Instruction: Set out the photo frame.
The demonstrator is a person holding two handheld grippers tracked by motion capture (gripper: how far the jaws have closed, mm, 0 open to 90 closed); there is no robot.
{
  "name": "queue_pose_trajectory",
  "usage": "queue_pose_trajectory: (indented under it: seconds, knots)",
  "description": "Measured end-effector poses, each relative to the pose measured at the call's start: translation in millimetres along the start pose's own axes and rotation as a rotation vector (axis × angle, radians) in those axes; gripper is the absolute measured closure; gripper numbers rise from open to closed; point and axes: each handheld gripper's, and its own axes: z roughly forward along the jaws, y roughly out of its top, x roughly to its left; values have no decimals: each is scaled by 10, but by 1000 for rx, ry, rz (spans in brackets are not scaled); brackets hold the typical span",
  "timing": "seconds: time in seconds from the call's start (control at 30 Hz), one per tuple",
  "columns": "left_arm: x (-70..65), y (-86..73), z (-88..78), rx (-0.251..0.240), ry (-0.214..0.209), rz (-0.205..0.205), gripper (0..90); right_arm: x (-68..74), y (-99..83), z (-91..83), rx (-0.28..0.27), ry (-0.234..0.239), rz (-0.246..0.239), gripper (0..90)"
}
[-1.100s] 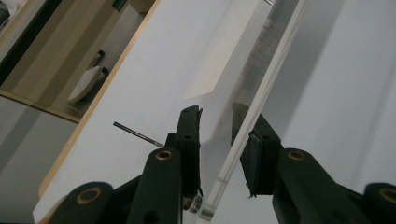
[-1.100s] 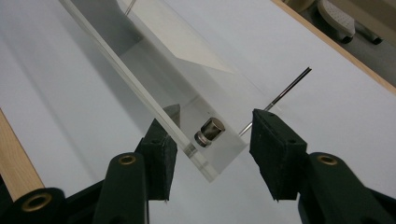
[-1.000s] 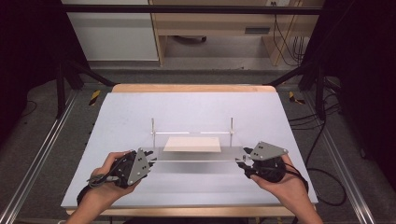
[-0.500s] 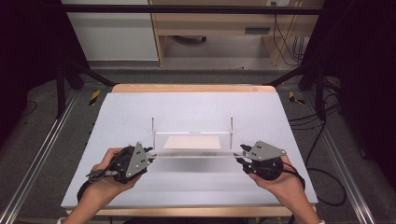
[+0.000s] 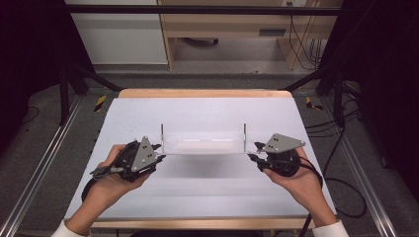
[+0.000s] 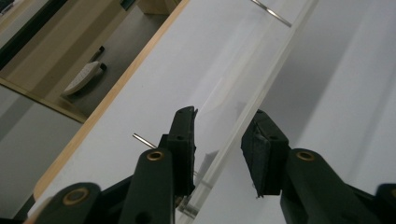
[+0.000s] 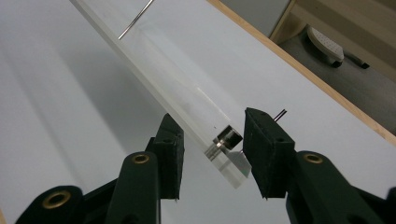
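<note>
A person holds the clear acrylic rack (image 5: 202, 143) from both ends, one gripper at each short end, above the middle of the white table (image 5: 148, 197). The rack is a see-through plate w/ thin metal rods (image 5: 162, 132) that stand up near its corners. A shadow lies on the table under it, so it seems lifted a little, not resting.

The left gripper (image 5: 159, 155) has the plate's edge between its jaws. In the left gripper view the clear edge (image 6: 252, 112) runs up between both fingers, but a gap shows by the right pad (image 6: 261, 149), and the jaws have just been opening. So the claw is spread around the plate and not pinching firmly; the plate probably rests on the jaw on the other side.

The right gripper (image 5: 253, 157) is at the other end. In the right gripper view the plate corner (image 7: 224, 154), w/ a small metal fitting (image 7: 227, 136), sits between the jaws, near the right pad (image 7: 264, 144) and apart from the left one. Whether it really presses, one cannot tell.

Step in hand, approx.: carrying or setting down the rack w/ both hands. The next move asks for both hands to stay level and go together, because a loose hold at one end can let the plate tilt and slide out.
</note>
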Motion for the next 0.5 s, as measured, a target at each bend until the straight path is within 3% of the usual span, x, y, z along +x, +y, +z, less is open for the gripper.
queue_pose_trajectory:
  seconds: [0.07,0.1,0.13,0.2,0.23,0.27,0.3,0.4,0.43,0.5]
  knots:
    - [40,41,-51,-62,6,-71,489,-41,33,7,0,6,9,590]
    - [40,41,-51,-62,6,-71,425,-41,33,7,0,6,9,590]
    - [60,70,-111,-120,10,-114,379,-72,53,14,-5,9,17,586]
    - [62,82,-141,-142,20,-123,356,-87,64,19,-9,11,24,583]
    - [61,99,-195,-178,37,-161,315,-119,85,29,-15,11,34,576]
    - [64,101,-220,-189,36,-190,298,-131,94,35,-18,12,46,572]
    - [64,101,-220,-189,36,-190,271,-149,102,46,-24,12,51,569]
    - [72,83,-278,-227,55,-266,203,-194,124,62,-35,14,71,565]
    - [80,52,-300,-244,82,-294,188,-207,135,68,-39,12,73,564]
    - [85,31,-301,-257,87,-310,169,-228,157,77,-41,4,79,562]
